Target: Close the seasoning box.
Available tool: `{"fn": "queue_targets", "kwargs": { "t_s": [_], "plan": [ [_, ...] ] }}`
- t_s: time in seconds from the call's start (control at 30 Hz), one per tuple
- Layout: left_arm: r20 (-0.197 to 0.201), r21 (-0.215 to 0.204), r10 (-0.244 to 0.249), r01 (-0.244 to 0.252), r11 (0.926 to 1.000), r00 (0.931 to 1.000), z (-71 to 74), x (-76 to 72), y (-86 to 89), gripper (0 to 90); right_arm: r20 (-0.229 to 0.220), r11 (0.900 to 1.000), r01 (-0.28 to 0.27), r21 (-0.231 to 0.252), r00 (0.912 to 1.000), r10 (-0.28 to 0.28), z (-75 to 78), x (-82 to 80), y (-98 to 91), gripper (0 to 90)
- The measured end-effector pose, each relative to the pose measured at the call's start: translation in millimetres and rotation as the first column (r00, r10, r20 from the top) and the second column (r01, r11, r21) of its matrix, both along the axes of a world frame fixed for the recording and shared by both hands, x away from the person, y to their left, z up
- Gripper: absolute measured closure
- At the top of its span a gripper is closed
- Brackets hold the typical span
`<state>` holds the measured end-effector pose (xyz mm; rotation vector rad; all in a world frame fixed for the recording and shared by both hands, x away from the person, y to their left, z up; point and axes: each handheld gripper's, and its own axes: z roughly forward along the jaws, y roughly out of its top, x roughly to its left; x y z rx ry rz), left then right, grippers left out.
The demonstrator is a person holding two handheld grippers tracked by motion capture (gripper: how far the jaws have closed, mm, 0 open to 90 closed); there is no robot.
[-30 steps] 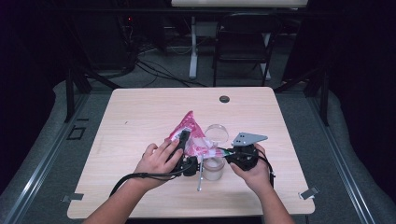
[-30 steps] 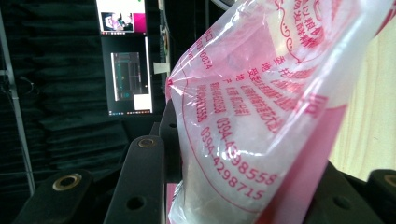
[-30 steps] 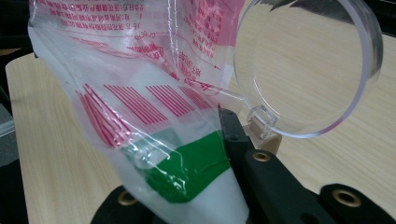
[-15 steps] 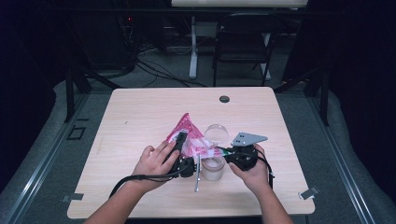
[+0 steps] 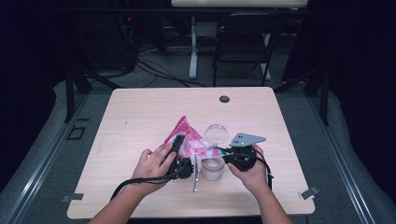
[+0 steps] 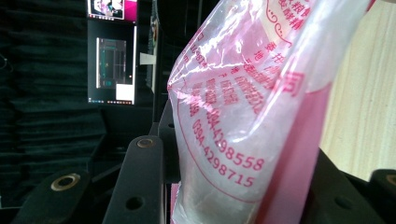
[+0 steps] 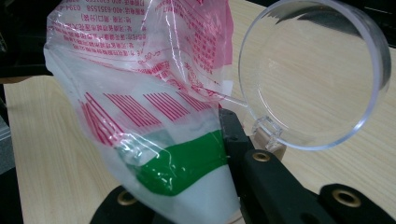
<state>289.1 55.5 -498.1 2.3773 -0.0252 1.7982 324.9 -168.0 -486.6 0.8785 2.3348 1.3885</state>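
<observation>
Little has changed: your left tool (image 5: 180, 145) and right tool (image 5: 223, 154) both pinch the pink-printed clear plastic bag (image 5: 186, 137), apparently tilted over the lidded clear plastic jar (image 5: 212, 167) on the counter (image 5: 140, 112), so pouring can continue.

Right tongs (image 7: 224, 154): two black jaws rise from the six o'clock edge, closed on the neck of a translucent plastic bag (image 7: 144, 102) printed with red characters, red bars and a green band. Bag fans upward toward eleven o'clock; white contents visible below the green band. A clear round plastic lid (image 7: 315, 70) on a hinge tab stands tilted at two o'clock, just beside the bag. Pale wood-grain counter (image 7: 42, 154) lies behind, visible at eight and four o'clock.
</observation>
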Motion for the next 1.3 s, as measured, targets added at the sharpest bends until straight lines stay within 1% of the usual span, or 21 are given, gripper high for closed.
{"fn": "queue_targets", "kwargs": {
  "t_s": [0.03,0.07,0.2,0.27,0.3,0.37,0.43,0.5,0.6,0.63,0.7,0.8,0.83,0.87,0.93,0.97,1.0,1.07,1.23,1.27,1.3],
  "plan": [
    [-0.003,-0.003,-0.004,0.004,1.0000,1.0000,-1.3,0.4,0.3,64.5,0.000,1.0000,0.001,0.001,1.0000,-0.001,-0.2,-0.1,0.5,90.0],
    [-0.003,-0.004,0.005,-0.005,1.0000,1.0000,-2.0,-0.4,0.2,64.4,0.001,1.0000,0.002,0.001,1.0000,-0.002,-0.4,-0.1,0.7,90.0],
    [-0.013,-0.024,0.008,-0.008,0.9997,0.9999,-7.2,0.2,1.6,63.9,0.002,1.0000,0.001,0.001,1.0000,-0.001,-0.7,-0.2,1.4,90.0],
    [-0.017,-0.024,0.013,-0.013,0.9996,0.9998,-8.5,0.1,2.2,63.8,0.002,1.0000,0.002,0.000,1.0000,-0.002,-1.0,-0.1,1.9,90.0],
    [-0.018,-0.033,0.014,-0.014,0.9993,0.9997,-9.8,0.3,2.9,63.8,0.002,1.0000,0.000,-0.003,1.0000,0.000,-1.1,-0.1,2.2,90.0],
    [-0.027,-0.044,0.016,-0.017,0.9989,0.9995,-11.4,0.3,3.7,63.9,0.004,1.0000,-0.001,-0.004,1.0000,0.001,-1.0,-0.5,2.8,90.0],
    [-0.036,-0.045,0.024,-0.025,0.9987,0.9991,-13.0,-0.1,4.2,63.9,0.006,1.0000,-0.003,-0.004,1.0000,0.003,-0.9,-0.7,3.4,90.0],
    [-0.037,-0.051,0.026,-0.028,0.9983,0.9990,-14.8,-0.3,4.5,63.9,0.006,1.0000,-0.005,-0.006,1.0000,0.005,-1.0,-0.8,3.9,90.0],
    [-0.050,-0.063,0.033,-0.037,0.9974,0.9982,-17.0,-0.6,5.4,64.1,0.007,0.9999,-0.006,-0.011,1.0000,0.006,-1.1,-1.1,4.9,90.0],
    [-0.049,-0.071,0.031,-0.034,0.9969,0.9983,-18.1,-0.1,5.9,64.2,0.007,0.9999,-0.007,-0.012,0.9999,0.008,-1.3,-1.1,5.4,90.0],
    [-0.067,-0.084,0.038,-0.044,0.9955,0.9970,-19.5,-0.2,6.7,64.1,0.006,0.9999,-0.008,-0.008,0.9999,0.008,-1.6,-1.4,6.2,90.0],
    [-0.073,-0.100,0.044,-0.051,0.9937,0.9964,-22.3,-0.5,7.6,64.3,0.008,0.9999,-0.010,-0.012,0.9999,0.010,-1.8,-1.6,7.2,90.0],
    [-0.069,-0.107,0.043,-0.050,0.9930,0.9967,-23.3,-0.4,8.0,64.3,0.009,0.9999,-0.011,-0.013,0.9999,0.011,-1.9,-1.7,7.5,90.0],
    [-0.077,-0.110,0.049,-0.057,0.9923,0.9958,-23.7,-0.8,8.1,64.4,0.009,0.9998,-0.012,-0.014,0.9999,0.013,-1.8,-1.9,7.8,90.0],
    [-0.080,-0.117,0.049,-0.058,0.9914,0.9956,-25.1,-0.6,8.5,64.4,0.011,0.9998,-0.013,-0.016,0.9998,0.014,-1.7,-2.1,8.3,90.0],
    [-0.089,-0.126,0.058,-0.069,0.9897,0.9944,-26.2,-0.9,8.6,64.4,0.010,0.9997,-0.016,-0.017,0.9998,0.017,-1.8,-2.1,8.5,90.0],
    [-0.082,-0.124,0.052,-0.062,0.9903,0.9952,-26.2,-0.4,8.7,64.4,0.010,0.9997,-0.017,-0.019,0.9998,0.017,-1.8,-2.1,8.7,90.0],
    [-0.089,-0.129,0.054,-0.065,0.9895,0.9946,-27.7,-0.1,8.9,64.5,0.012,0.9996,-0.017,-0.021,0.9998,0.018,-2.0,-2.0,9.0,90.0],
    [-0.118,-0.147,0.061,-0.078,0.9861,0.9911,-29.2,1.1,9.5,65.0,0.012,0.9995,-0.022,-0.021,0.9997,0.022,-2.3,-2.0,9.3,89.8],
    [-0.117,-0.147,0.058,-0.075,0.9863,0.9914,-29.8,1.2,9.5,65.0,0.013,0.9995,-0.023,-0.020,0.9996,0.023,-2.4,-2.0,9.5,89.6],
    [-0.128,-0.151,0.062,-0.081,0.9852,0.9898,-31.0,0.9,9.7,65.1,0.013,0.9995,-0.024,-0.021,0.9996,0.024,-2.4,-2.0,9.4,89.5]
  ]
}}
